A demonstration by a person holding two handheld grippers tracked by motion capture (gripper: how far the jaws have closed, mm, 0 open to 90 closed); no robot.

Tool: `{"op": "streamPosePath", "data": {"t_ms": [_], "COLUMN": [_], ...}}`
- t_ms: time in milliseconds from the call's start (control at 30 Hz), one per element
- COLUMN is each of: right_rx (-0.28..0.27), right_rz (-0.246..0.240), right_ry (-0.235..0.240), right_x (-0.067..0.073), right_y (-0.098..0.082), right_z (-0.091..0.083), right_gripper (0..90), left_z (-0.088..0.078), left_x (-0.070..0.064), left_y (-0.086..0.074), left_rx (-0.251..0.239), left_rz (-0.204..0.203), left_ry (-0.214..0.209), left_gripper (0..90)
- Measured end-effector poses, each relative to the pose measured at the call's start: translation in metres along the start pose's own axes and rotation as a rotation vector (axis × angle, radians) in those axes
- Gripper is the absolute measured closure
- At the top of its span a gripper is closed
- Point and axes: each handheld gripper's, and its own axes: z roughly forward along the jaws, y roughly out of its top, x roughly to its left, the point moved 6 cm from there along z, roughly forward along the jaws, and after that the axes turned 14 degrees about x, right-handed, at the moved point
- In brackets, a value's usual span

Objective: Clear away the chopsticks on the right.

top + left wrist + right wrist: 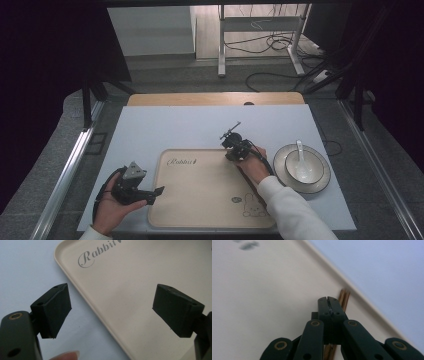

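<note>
My right gripper (328, 299) is shut on a pair of brown wooden chopsticks (344, 296), which stick out past its tips and lie close over the beige tray (262, 290) near its rim. From above, the right gripper (234, 150) hangs over the tray's far right part (200, 200). My left gripper (156, 195) rests at the tray's left edge, its jaws wide apart and empty. In the left gripper view its open jaws (113, 307) straddle the tray's rim (82, 293), just below the printed word "Rabbit" (100, 252).
A white bowl (303, 169) with a white spoon (300, 149) in it sits on a dark-rimmed plate (320, 185) right of the tray. A pale blue mat (175, 125) covers the table. Cables and a desk frame lie on the floor beyond.
</note>
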Motion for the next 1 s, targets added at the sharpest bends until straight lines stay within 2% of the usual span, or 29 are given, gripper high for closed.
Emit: {"op": "streamPosePath", "data": {"t_ms": [33,67,100,167,233,300,333,367,467,633,833,867,900,933,1000], "right_rx": [0.0,0.002,0.002,0.008,0.013,0.022,0.033,0.032,0.036,0.04,-0.001,-0.036,-0.036,-0.08,-0.136], "right_rz": [0.0,0.024,0.024,0.057,0.067,0.078,0.076,0.082,0.087,0.112,0.092,0.081,0.081,0.067,0.056], "right_ry": [0.0,-0.004,-0.004,-0.022,-0.03,-0.055,-0.094,-0.104,-0.123,-0.128,-0.108,-0.092,-0.092,-0.069,-0.038], "right_x": [0.0,-0.007,-0.007,-0.016,-0.019,-0.024,-0.027,-0.028,-0.03,-0.038,-0.033,-0.029,-0.029,-0.024,-0.02], "right_y": [0.0,-0.007,-0.007,-0.018,-0.022,-0.029,-0.036,-0.039,-0.045,-0.055,-0.056,-0.056,-0.056,-0.059,-0.064], "right_z": [0.0,-0.002,-0.002,-0.006,-0.007,-0.009,-0.011,-0.012,-0.013,-0.016,-0.021,-0.028,-0.028,-0.039,-0.051], "right_gripper": [89.7,89.7,89.7,89.7,89.7,89.7,89.7,89.7,89.7,89.7,89.7,89.6,89.6,89.6,89.6], "left_z": [0.0,0.0,0.0,0.0,0.0,0.0,0.0,0.0,0.0,0.001,0.002,0.001,0.001,0.002,0.002], "left_x": [0.0,0.0,0.0,0.0,0.0,0.0,0.0,-0.001,0.0,-0.001,-0.002,-0.002,-0.001,-0.001,-0.001], "left_y": [0.0,0.0,0.0,0.0,0.001,0.001,0.001,0.002,0.002,0.003,0.003,0.003,0.003,0.003,0.002], "left_rx": [0.0,0.0,0.0,-0.001,-0.002,-0.002,-0.002,-0.003,-0.003,-0.001,0.002,0.002,0.002,0.002,0.003], "left_rz": [0.0,0.001,0.001,0.001,0.002,0.004,0.007,0.009,0.01,0.011,0.011,0.01,0.011,0.01,0.009], "left_ry": [0.0,-0.001,-0.001,-0.002,-0.003,-0.005,-0.004,-0.004,-0.005,-0.006,-0.004,-0.004,-0.002,-0.004,-0.003], "left_gripper": [15.2,15.2,15.3,15.3,15.3,15.2,15.3,15.3,15.3,15.3,15.3,15.2,15.2,15.3,15.2]}}
